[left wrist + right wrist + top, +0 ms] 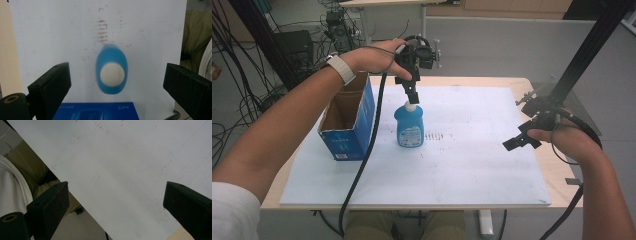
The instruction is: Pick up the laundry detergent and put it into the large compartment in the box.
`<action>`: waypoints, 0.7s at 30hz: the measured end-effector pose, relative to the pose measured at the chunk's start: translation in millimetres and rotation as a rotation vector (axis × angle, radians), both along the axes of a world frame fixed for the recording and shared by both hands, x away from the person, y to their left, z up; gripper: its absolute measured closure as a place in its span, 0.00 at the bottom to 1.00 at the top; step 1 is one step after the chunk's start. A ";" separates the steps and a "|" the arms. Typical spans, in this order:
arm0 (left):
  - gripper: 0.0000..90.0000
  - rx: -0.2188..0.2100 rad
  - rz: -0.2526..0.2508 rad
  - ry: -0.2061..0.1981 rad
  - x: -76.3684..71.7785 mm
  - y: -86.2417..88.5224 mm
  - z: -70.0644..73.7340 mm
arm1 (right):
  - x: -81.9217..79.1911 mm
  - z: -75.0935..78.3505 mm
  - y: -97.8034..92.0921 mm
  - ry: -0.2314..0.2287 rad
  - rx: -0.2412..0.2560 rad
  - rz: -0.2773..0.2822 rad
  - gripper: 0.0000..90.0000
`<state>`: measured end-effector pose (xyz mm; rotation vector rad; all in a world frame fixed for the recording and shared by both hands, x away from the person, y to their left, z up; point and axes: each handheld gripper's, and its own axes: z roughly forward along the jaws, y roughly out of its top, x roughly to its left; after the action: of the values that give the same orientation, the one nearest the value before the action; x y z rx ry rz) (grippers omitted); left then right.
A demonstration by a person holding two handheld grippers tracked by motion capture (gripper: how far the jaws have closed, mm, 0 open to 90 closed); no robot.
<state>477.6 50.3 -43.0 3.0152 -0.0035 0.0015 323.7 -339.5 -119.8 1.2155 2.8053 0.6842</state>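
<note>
Two containers stand on the white board that covers the table [492, 165]: at the left an open blue box [348, 122], and just to its right, apart from it, an upright blue bottle [409, 126] with a white cap [411, 106]. From above, the box looks empty, though part of its floor is hidden by its near wall. What the bottle holds cannot be told, since its body is opaque and the cap is on. The left tool [412, 95] hangs straight over the bottle, pointing down; in the left gripper view its jaws stand wide apart with the cap [112, 74] centred between them and nothing held. The step in hand seems to be the approach for a grasp at the cap or neck. The next move probably calls for a straight descent, then an even closing, so the bottle is not tipped; after that, a lift towards the box looks likely. Far to the right, the right tool [519, 141] hovers near the board's edge, jaws wide open and empty.
</note>
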 end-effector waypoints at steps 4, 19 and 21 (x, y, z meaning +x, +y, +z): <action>0.09 0.001 0.006 -0.001 0.6 1.9 -2.5 | 1.0 -0.7 0.7 0.002 -0.001 0.003 0.08; 0.09 -0.023 0.014 0.007 3.4 14.5 -18.2 | 2.2 -0.4 2.8 0.006 -0.004 0.002 0.08; 0.09 -0.027 0.019 0.006 3.2 16.6 -19.5 | 2.8 -0.4 3.6 0.007 -0.003 0.003 0.08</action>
<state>480.8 66.9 -62.5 2.9885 0.0260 -0.0062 326.4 -335.9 -120.2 1.2158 2.8130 0.6770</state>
